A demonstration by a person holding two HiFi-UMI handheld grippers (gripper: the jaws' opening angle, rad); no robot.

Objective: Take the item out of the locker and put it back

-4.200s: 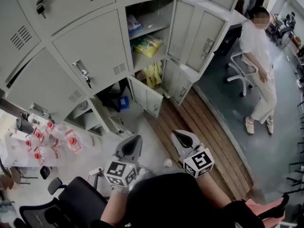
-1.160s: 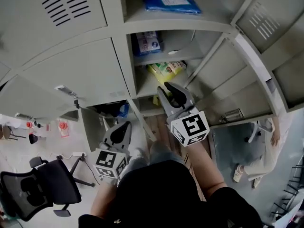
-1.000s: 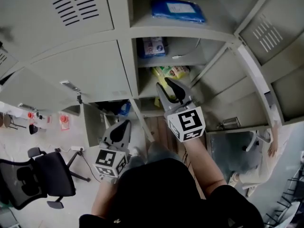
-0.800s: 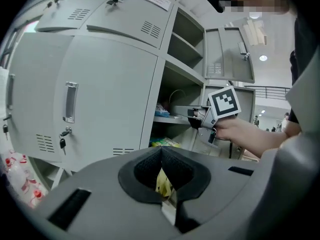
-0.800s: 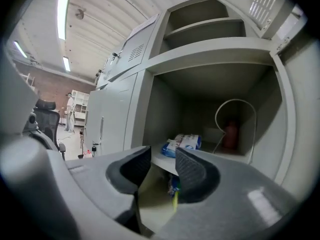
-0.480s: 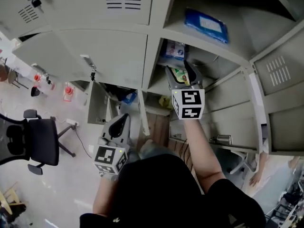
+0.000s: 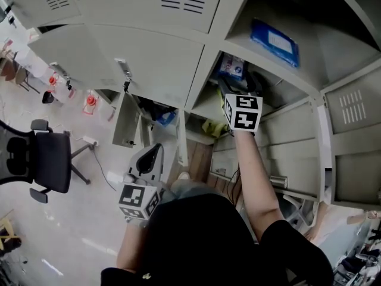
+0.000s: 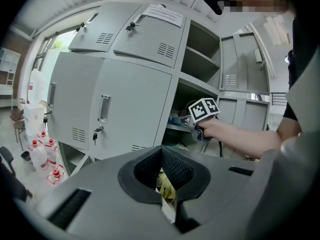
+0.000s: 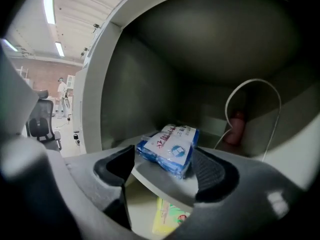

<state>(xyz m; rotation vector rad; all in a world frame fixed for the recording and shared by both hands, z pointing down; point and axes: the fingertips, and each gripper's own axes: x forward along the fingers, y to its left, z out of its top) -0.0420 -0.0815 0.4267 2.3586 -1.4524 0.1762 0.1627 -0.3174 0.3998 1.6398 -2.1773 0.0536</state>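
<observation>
The right gripper (image 9: 162, 165) has entered the locker (image 9: 116, 89), its jaws having just spread wide around the unpinched blue packet (image 9: 170, 145) at the shelf (image 9: 159, 182) front edge, so removal can begin; the left gripper (image 8: 161, 153) jaws are pressed together.

Open locker bay (image 9: 115, 84), free room overhead
A blue packet (image 9: 169, 146) blocks the shelf (image 9: 166, 183) front; 1 white cable (image 9: 252, 80) loops at the back right.

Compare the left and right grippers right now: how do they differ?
The right gripper is raised into the open locker; the left gripper hangs low outside it. The right's jaws have just been opening, blue packet between them ungripped; the left's are shut. Both carry marker cubes.
</observation>
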